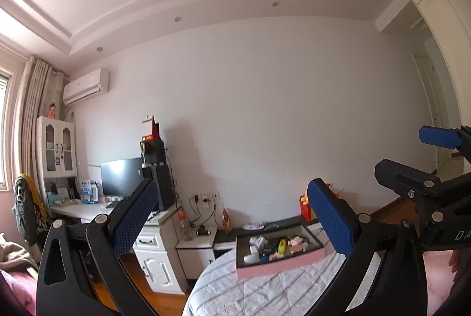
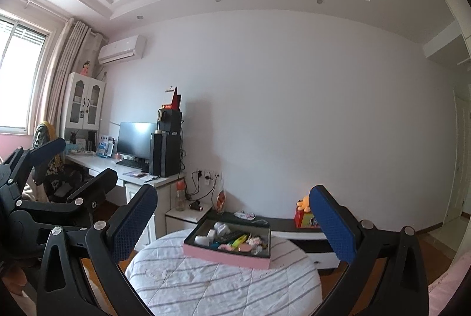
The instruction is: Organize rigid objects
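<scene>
Ahead, pink box (image 1: 279,249) of small items lies on bed (image 1: 265,292), beyond both tongs: left tongs (image 1: 232,216), right tongs (image 2: 234,223) wide open, empty.

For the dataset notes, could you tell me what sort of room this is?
Most likely a bedroom that doubles as a study: a quilted bed in front, a desk with a monitor, and a wall air conditioner.

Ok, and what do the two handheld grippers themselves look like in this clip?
Both match: the left gripper and right gripper are black plastic frames with silver screws or rivets. Each finger carries a blue, grid-textured pad. White letters "DA" mark the right gripper's body in the left wrist view. No cables or sleeves show.
</scene>
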`<state>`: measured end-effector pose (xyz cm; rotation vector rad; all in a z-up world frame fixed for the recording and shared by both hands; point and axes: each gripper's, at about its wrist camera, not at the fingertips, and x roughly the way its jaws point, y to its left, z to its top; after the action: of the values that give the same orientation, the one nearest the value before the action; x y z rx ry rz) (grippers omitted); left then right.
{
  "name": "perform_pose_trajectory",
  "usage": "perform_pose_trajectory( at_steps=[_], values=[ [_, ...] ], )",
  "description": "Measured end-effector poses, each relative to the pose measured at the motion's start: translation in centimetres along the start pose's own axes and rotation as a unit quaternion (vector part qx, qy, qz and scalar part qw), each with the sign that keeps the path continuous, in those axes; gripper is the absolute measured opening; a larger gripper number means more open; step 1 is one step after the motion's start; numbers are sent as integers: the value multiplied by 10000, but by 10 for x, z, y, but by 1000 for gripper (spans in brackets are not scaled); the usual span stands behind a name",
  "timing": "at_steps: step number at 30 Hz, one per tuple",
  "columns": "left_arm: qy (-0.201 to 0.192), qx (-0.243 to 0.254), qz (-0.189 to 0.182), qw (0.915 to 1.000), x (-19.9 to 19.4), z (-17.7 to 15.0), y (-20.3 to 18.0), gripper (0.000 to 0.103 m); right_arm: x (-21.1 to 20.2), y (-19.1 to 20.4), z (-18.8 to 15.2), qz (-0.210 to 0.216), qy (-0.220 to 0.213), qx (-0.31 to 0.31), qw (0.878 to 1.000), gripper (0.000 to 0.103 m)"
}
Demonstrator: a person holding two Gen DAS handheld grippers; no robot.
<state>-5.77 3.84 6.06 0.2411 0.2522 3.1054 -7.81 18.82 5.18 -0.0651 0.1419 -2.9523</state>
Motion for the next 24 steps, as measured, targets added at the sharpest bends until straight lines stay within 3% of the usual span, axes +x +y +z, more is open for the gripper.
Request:
perform_pose_trajectory(
  at_steps=[10,24],
  values=[
    [29,-146,-67,9999,14,20,8,103,8,-1,25,-6,-115,-51,9999,103],
    [106,-239,-152,9995,13,20,10,103,8,1,19,-22,-55,-91,9999,103]
  ],
)
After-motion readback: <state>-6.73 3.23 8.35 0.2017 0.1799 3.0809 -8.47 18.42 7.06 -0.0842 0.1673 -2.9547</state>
